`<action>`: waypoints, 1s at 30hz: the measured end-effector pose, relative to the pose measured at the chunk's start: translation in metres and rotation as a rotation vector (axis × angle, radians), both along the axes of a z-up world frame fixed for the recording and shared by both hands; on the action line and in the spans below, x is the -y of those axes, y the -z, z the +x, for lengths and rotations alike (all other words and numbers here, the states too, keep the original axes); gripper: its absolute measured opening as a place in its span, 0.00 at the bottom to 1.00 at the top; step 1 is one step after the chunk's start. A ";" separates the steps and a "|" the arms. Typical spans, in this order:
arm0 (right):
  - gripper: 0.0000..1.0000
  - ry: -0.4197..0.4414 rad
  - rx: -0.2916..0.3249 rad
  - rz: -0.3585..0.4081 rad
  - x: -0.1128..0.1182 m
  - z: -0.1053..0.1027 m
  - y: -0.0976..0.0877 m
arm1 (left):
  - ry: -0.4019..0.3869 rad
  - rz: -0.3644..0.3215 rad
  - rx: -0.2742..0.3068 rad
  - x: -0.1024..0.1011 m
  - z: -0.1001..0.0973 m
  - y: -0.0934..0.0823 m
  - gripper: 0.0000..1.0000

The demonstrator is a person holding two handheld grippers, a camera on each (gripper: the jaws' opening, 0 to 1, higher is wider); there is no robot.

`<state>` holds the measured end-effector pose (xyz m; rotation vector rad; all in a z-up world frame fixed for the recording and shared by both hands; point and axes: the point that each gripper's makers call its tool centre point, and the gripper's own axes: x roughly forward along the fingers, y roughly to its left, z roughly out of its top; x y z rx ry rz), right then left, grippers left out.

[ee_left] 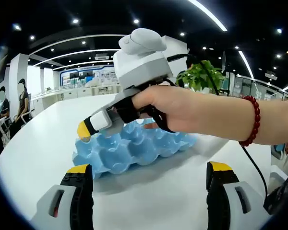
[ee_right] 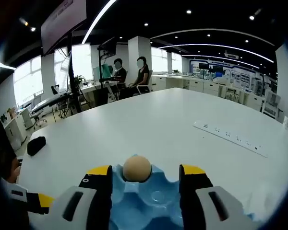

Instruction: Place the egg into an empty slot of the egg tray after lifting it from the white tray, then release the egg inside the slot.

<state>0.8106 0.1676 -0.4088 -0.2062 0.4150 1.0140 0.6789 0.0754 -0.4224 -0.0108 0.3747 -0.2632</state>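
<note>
Right gripper view puts me directly over the blue egg tray [ee_right: 144, 206], with my right gripper [ee_right: 144, 179] straddling its far edge. The egg [ee_right: 137, 168] sits between the two yellow-tipped jaws, low against the tray's rim and apparently resting in a slot. Both jaws stand off from the shell with a gap on each side, so I read them as parted and no longer gripping it.

From the left gripper view I see the same tray [ee_left: 129, 151] on the white bench [ee_left: 38, 143], with a hand [ee_left: 182, 110] carrying the right gripper [ee_left: 98, 125] down over its near corner. My left gripper [ee_left: 149, 175] hangs spread wide and empty, well short of the tray. I cannot make out the egg from this side.

My judgement is that this is the release step, at or near its end: the egg looks delivered and let go. What I need next is a straight, slow lift of the right gripper, keeping the jaws spread so neither brushes the shell or tips the light tray. The slot's depth is hard to gauge here, so I would check the egg is seated before clearing away.
</note>
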 end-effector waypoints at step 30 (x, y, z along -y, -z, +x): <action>0.67 0.100 0.073 -0.063 0.100 0.014 -0.022 | 0.002 -0.022 0.016 0.010 0.007 -0.006 1.00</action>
